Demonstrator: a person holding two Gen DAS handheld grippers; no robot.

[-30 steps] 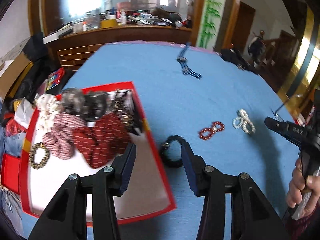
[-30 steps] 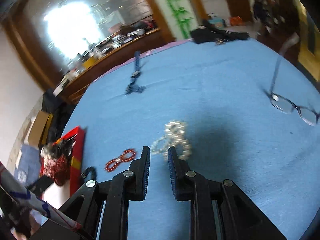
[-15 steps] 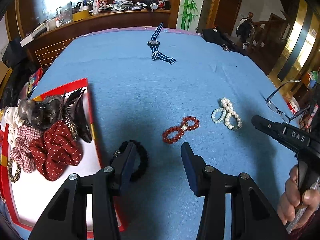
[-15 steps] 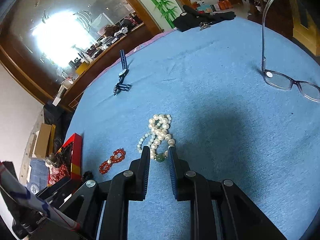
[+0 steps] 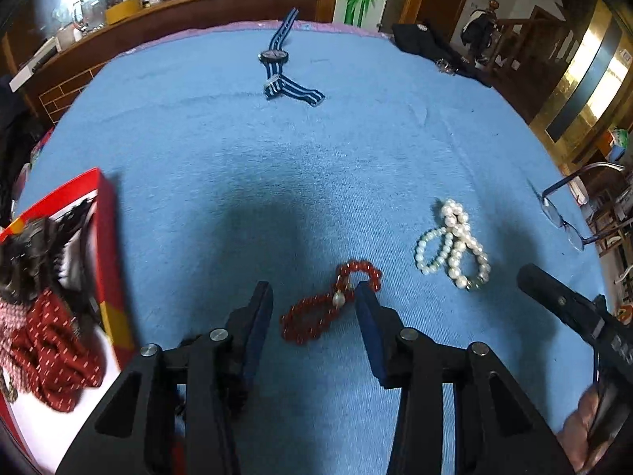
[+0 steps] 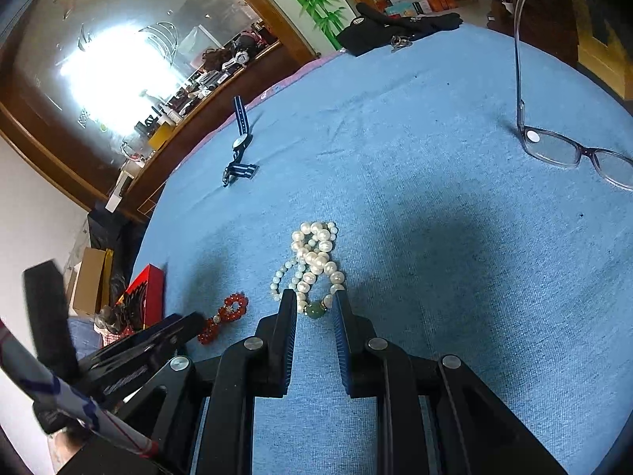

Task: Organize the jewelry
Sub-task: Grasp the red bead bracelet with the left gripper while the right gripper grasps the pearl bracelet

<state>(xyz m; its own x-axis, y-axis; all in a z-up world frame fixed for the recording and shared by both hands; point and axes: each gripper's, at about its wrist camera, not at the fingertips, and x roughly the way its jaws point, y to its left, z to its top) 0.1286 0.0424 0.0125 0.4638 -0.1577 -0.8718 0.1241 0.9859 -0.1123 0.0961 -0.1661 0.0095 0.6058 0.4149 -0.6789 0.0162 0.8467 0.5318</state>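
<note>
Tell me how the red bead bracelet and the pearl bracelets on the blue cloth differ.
The red bead bracelet is one dark red strand twisted into a figure eight; the pearl bracelets are several white strands bunched together. The red one carries a single pale bead, the pearl bunch a green bead. The red one lies nearer the red tray. Both lie flat on the cloth.

My left gripper [image 5: 314, 297] tilts steeply downward with its jaws closing, while my right gripper [image 6: 315, 308] angles down, jaws narrowly parted, pressing on nothing.
</note>
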